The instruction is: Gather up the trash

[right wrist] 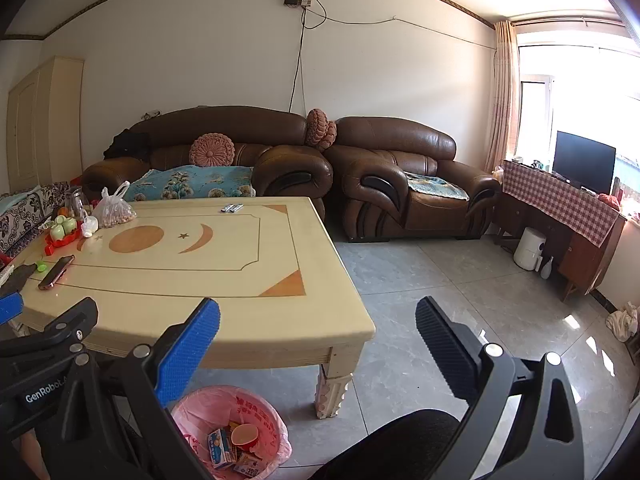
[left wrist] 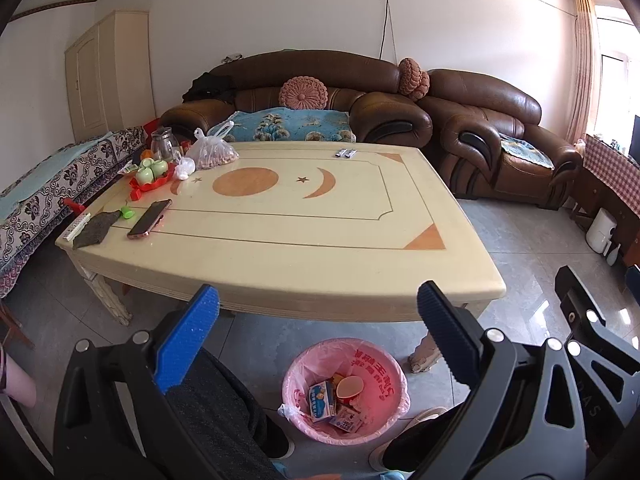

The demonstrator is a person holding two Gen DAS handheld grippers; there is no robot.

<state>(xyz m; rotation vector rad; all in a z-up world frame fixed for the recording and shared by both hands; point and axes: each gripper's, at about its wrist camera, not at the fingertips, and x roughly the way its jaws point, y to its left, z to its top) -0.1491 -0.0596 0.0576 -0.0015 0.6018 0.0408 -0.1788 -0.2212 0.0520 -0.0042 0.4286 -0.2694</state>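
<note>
A pink-lined trash bin [left wrist: 382, 372] stands on the floor below the table's near edge; it also shows in the right wrist view [right wrist: 256, 408]. Inside lie small cartons [left wrist: 321, 399] and a red paper cup [left wrist: 349, 387]. Two small silver wrappers [left wrist: 346, 153] lie at the far edge of the cream table [left wrist: 320, 240], also seen in the right wrist view [right wrist: 232, 208]. My left gripper [left wrist: 318, 304] is open and empty above the bin. My right gripper [right wrist: 318, 316] is open and empty, to the right of the left one.
On the table's left end: a phone [left wrist: 149, 219], a grey cloth [left wrist: 94, 230], a green cap [left wrist: 127, 212], a red tray with green cups [left wrist: 151, 174], a glass jug [left wrist: 164, 145], a bag of nuts [left wrist: 214, 152]. Brown sofas [left wrist: 480, 136] stand behind. The person's knees and feet flank the bin.
</note>
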